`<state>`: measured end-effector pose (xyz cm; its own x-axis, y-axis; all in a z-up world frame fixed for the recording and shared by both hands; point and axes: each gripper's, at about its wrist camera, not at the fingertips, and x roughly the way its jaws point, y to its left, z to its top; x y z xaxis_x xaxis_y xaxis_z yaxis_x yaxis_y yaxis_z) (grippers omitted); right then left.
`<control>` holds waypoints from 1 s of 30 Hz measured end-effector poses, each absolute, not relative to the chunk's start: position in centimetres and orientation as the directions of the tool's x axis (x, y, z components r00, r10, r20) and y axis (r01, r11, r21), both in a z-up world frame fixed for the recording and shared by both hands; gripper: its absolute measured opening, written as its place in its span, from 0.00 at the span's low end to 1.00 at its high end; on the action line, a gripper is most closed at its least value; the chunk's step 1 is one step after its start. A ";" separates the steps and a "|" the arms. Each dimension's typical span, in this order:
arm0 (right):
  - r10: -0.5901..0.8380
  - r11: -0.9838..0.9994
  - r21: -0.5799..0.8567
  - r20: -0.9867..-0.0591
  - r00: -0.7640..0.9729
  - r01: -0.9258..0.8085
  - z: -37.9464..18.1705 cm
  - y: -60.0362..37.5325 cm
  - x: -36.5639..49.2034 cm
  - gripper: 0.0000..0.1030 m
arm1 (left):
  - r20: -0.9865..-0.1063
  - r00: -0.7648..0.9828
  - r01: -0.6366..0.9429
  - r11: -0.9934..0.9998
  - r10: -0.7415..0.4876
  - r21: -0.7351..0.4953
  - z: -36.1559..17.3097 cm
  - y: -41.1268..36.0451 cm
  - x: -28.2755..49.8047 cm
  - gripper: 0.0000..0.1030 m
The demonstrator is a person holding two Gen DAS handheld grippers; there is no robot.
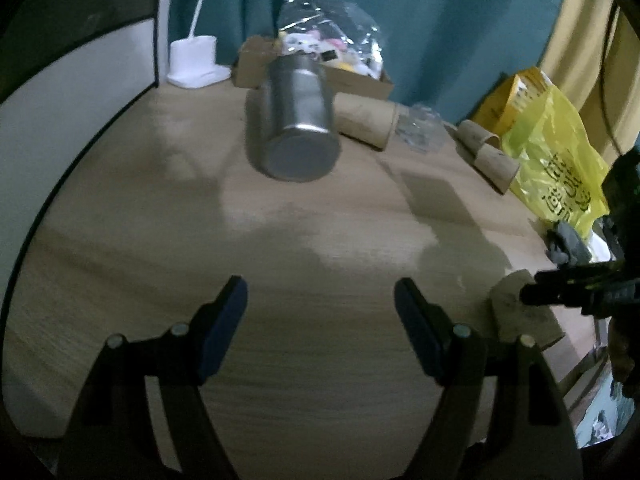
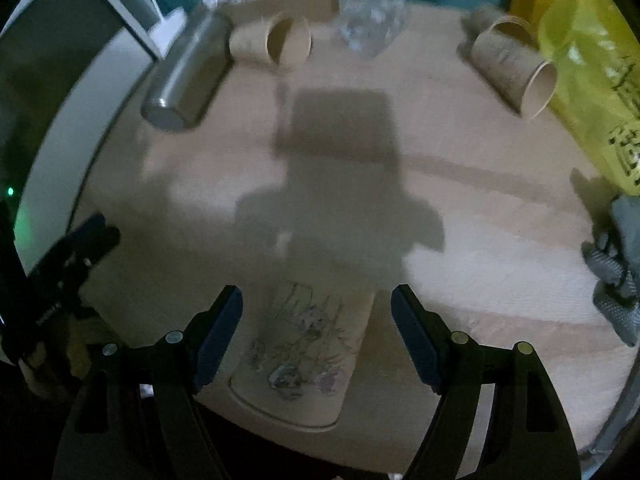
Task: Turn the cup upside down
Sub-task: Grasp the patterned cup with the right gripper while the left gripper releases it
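Note:
A brown paper cup with a printed drawing (image 2: 308,354) lies on its side on the wooden table (image 2: 480,220), between the fingers of my right gripper (image 2: 316,332), which is open around it without touching. The same cup shows at the right edge of the left wrist view (image 1: 516,312), with the right gripper (image 1: 568,288) over it. My left gripper (image 1: 320,328) is open and empty above bare table. A steel cup (image 1: 298,120) lies on its side at the back, also seen in the right wrist view (image 2: 186,76).
Other paper cups lie on their sides at the back (image 1: 366,120) and back right (image 2: 514,64). A clear plastic piece (image 2: 370,26), a cardboard box with packets (image 1: 320,60), a yellow bag (image 1: 552,148), a white lamp base (image 1: 194,62) and a grey glove (image 2: 618,264) ring the table.

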<state>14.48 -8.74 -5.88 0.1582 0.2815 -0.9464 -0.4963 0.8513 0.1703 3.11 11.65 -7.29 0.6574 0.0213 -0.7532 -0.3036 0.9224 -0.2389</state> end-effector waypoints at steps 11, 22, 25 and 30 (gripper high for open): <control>0.090 0.836 0.070 -0.996 0.011 -0.544 -8.1 -4.9 16.1 0.77 | -0.759 0.651 -0.312 0.911 0.000 -0.269 -8.6 13.9 2.2 0.75; 0.109 0.824 0.116 -0.993 -0.046 -0.554 -9.7 -3.4 16.7 0.74 | -0.769 0.639 -0.318 0.909 -0.005 -0.270 -9.1 14.1 1.9 0.75; 0.144 0.824 0.142 -0.989 -0.040 -0.549 -9.1 -4.0 17.0 0.67 | -0.773 0.635 -0.319 0.907 -0.011 -0.276 -9.2 14.1 2.0 0.75; 0.175 0.809 0.131 -0.984 0.023 -0.573 -8.0 -4.0 16.7 0.63 | -0.775 0.632 -0.322 0.904 -0.018 -0.283 -9.3 14.3 2.1 0.75</control>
<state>16.67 -4.03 -8.03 0.0229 0.1751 -0.9843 -0.5732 0.8089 0.1306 2.09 14.27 -9.26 0.6315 -0.0179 -0.7751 -0.3215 0.9037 -0.2828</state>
